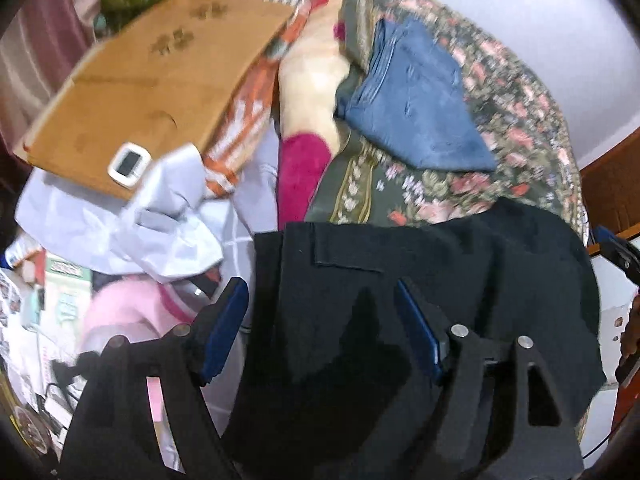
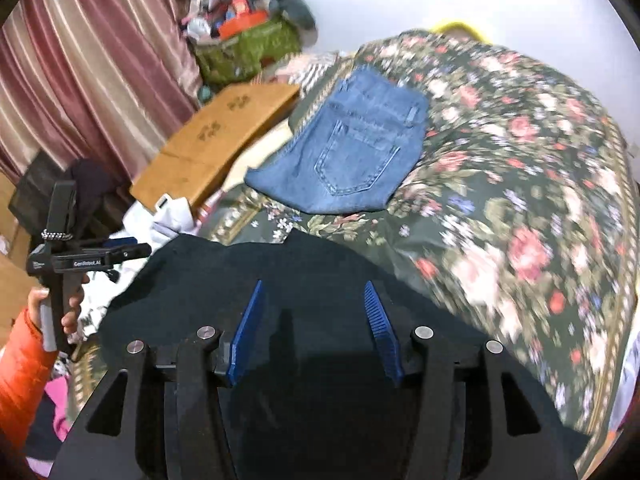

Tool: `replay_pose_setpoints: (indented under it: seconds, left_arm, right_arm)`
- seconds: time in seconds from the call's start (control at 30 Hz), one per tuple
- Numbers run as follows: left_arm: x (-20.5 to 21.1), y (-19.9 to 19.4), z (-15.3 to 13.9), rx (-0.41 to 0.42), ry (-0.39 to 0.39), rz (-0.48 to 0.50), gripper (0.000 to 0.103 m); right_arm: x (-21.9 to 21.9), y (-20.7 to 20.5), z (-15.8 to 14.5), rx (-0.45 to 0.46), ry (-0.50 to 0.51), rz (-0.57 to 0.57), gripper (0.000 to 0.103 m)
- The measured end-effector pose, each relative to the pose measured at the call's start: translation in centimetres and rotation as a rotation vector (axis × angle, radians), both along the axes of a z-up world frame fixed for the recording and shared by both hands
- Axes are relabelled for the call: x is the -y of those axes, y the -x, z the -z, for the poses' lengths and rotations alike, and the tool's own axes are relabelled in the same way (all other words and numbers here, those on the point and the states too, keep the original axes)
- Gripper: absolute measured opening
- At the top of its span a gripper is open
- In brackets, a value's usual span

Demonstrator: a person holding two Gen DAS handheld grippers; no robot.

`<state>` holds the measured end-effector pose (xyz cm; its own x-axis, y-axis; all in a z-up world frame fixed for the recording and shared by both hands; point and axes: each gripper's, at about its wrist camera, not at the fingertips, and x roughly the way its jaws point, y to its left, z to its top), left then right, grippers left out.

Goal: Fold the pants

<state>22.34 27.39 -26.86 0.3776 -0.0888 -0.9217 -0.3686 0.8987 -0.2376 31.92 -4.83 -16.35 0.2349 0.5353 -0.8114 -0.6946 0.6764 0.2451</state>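
Here's the bed (image 2: 520, 208), draped in a dark green floral spread. Folded blue jeans (image 2: 352, 148) lie flat toward its far side, and black pants (image 2: 280, 272) lie near its front edge. Along the left edge, a brown cardboard box (image 2: 216, 144) rests beside rumpled white fabric (image 1: 120, 216).

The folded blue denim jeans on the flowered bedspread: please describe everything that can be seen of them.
The folded blue denim jeans lie flat on the dark green flowered bedspread, folded into a compact block. A stitched back pocket faces up, with seams and a waistband edge visible. The cloth looks like mid-blue, slightly faded denim. Neither gripper touches them. The black pants lie nearer the cameras, apart from them. One edge reaches toward the brown cardboard box.
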Motion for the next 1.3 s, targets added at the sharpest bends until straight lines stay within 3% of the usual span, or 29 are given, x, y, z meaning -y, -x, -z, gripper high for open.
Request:
replay_pose_setpoints:
  seconds: [0.17, 0.33, 0.43, 0.53, 0.63, 0.67, 0.7, 0.77, 0.83, 0.93, 1.0, 1.07, 1.13, 1.2, 1.3]
  left_arm:
    - [0.3, -1.2, 3.1, -0.080, 0.014, 0.033, 0.075]
    - [0.0, -0.7, 4.2, -0.069, 0.020, 0.057, 0.083]
    - [-0.5, 0.1, 3.9, -0.041, -0.092, 0.037, 0.084]
    - [-1.0, 1.1, 4.3, -0.042, -0.220, 0.022, 0.084]
    - [-1.5, 1.8, 4.9, -0.043, -0.195, 0.014, 0.084]
    - [-1.4, 1.9, 4.9, -0.057, -0.238, 0.005, 0.078]
    - [-1.2, 2.1, 4.8, -0.079, -0.334, -0.001, 0.068]
    - [-1.4, 2.4, 5.5, -0.148, -0.463, 0.001, 0.060]
    - [-2.8, 3.4, 6.2, -0.181, -0.380, -0.008, 0.058]
    - [-3.9, 5.2, 4.0, -0.116, -0.285, -0.044, 0.056]
    - [-3.6, 5.7, 1.8, -0.059, -0.294, -0.044, 0.057]
    - [-3.0, 6.0, -0.5, -0.011, -0.299, -0.029, 0.058]
    - [-1.8, 5.7, -3.0, 0.047, -0.294, -0.008, 0.061]
    - [-0.1, 5.6, -5.8, 0.125, -0.285, 0.013, 0.072]
    - [2.3, 4.8, -8.2, 0.204, -0.262, 0.054, 0.081]
  right_arm:
    - [-4.2, -3.4, 3.3, -0.068, 0.065, -0.065, 0.048]
    - [-7.7, -5.1, 6.7, -0.150, 0.131, -0.133, 0.048]
    - [-9.0, -4.5, 7.5, -0.132, 0.156, -0.188, 0.046]
    - [-8.9, -4.1, 7.6, -0.076, 0.167, -0.173, 0.018]
    - [-8.1, -4.7, 7.8, -0.087, 0.137, -0.128, 0.011]
    - [-7.8, -4.7, 7.7, -0.072, 0.136, -0.105, 0.007]
    - [-7.8, -4.8, 7.5, -0.047, 0.148, -0.079, 0.005]
    - [-7.3, -4.9, 7.0, 0.012, 0.173, -0.013, 0.002]
    - [-6.6, -5.3, 6.6, 0.048, 0.190, 0.044, 0.002]
    - [-4.7, -4.9, 4.9, 0.080, 0.128, 0.079, 0.002]
    - [-2.6, -3.9, 3.2, 0.089, 0.062, 0.104, 0.007]
    - [-0.4, -2.8, 1.7, 0.069, -0.002, 0.149, 0.026]
    - [2.4, -1.3, 0.1, 0.080, -0.058, 0.201, 0.038]
    - [5.1, 0.1, -1.1, 0.108, -0.090, 0.229, 0.040]
    - [9.9, 2.7, -2.7, 0.190, -0.047, 0.292, 0.041]
